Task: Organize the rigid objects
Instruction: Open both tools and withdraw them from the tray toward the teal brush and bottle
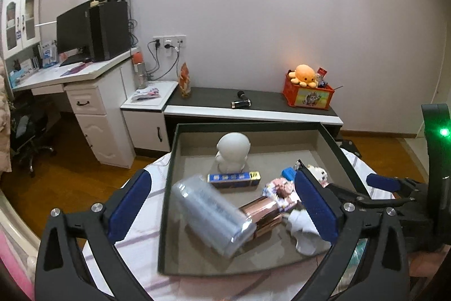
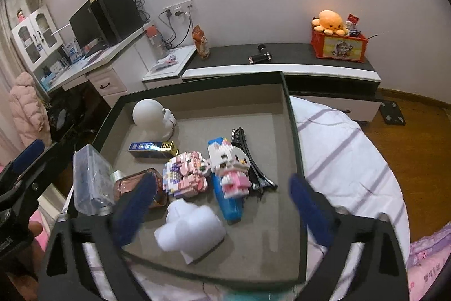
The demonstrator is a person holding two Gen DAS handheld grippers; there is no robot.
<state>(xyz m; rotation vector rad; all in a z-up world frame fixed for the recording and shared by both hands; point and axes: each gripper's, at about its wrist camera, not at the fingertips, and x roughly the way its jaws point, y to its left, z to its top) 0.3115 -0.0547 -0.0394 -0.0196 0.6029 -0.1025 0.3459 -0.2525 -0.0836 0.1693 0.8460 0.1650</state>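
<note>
Our left gripper (image 1: 222, 205) and right gripper (image 2: 222, 210) both gape wide, holding nothing. In the tray (image 1: 169, 160), the clear jar (image 1: 211, 213) leans at 7 o'clock; we should withdraw straight, nudging none of the 2 block figures.

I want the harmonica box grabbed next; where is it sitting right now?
The blue harmonica box lies flat in the tray, left of centre in the right wrist view, just in front of the white round-headed figure.
</note>
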